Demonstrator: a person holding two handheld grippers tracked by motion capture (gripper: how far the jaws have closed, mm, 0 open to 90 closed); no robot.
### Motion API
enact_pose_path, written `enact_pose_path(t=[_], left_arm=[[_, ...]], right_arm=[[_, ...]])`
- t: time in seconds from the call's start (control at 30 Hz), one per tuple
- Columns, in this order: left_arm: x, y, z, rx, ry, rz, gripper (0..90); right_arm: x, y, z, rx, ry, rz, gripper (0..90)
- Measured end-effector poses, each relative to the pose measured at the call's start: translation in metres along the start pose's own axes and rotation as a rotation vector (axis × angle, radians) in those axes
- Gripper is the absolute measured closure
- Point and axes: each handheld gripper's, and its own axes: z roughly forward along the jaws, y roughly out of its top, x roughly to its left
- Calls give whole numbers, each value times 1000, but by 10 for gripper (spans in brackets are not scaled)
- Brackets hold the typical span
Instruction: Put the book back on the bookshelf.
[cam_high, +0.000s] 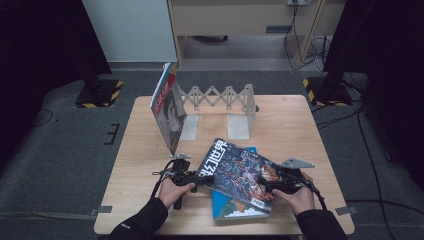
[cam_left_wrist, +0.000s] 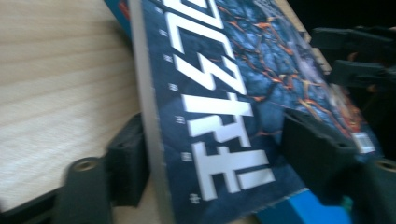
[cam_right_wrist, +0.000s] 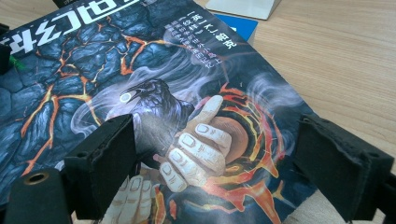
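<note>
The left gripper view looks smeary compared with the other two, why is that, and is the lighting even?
Left gripper view: the dark book sits very close, so its title and edge blur, as does the left tool. Right gripper view: cover art is sharp, with the right tool soft in the foreground. High view: the wooden table is evenly lit, and the surrounding floor falls dark.

Counted three books: one dark lava-cover book (cam_high: 239, 176) on top, one blue book (cam_high: 235, 207) beneath, one upright book (cam_high: 167, 107). One accordion rack (cam_high: 220, 97). Two claws: left claw (cam_high: 202, 179), right claw (cam_high: 265, 186). One worktop (cam_high: 285, 125).
</note>
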Motion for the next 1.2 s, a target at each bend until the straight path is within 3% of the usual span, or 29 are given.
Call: enact_pose_path(t=[0.17,0.27,0.37,0.57,0.67,0.77,0.8,0.9,1.07,1.2], left_arm=[[-1,1,-4,16,1,-15,353],[-3,4,-13,-8,-31,-43,461],[-6,9,-20,-33,-64,-44,536],[-8,8,-20,-17,-71,-57,540],[-9,7,-16,-5,-58,-38,487],[-11,7,-13,-1,-67,-46,459],[-12,7,-11,-3,-88,-59,470],[-15,8,-8,5,-94,-47,491],[-17,12,-14,-16,-122,-59,580],[-21,17,-19,-26,-143,-68,640]], right_arm=[[0,0,0,-4,1,0,133],[2,0,2,-6,8,6,134],[3,0,2,-6,9,3,135],[3,-1,2,-9,8,3,134],[3,-1,3,-11,10,-6,135],[3,-1,3,-12,14,-3,135],[4,-1,3,-12,15,-1,135],[4,-1,3,-11,20,-3,135],[3,-1,3,-16,19,-1,137],[1,1,-1,-22,16,1,218]])
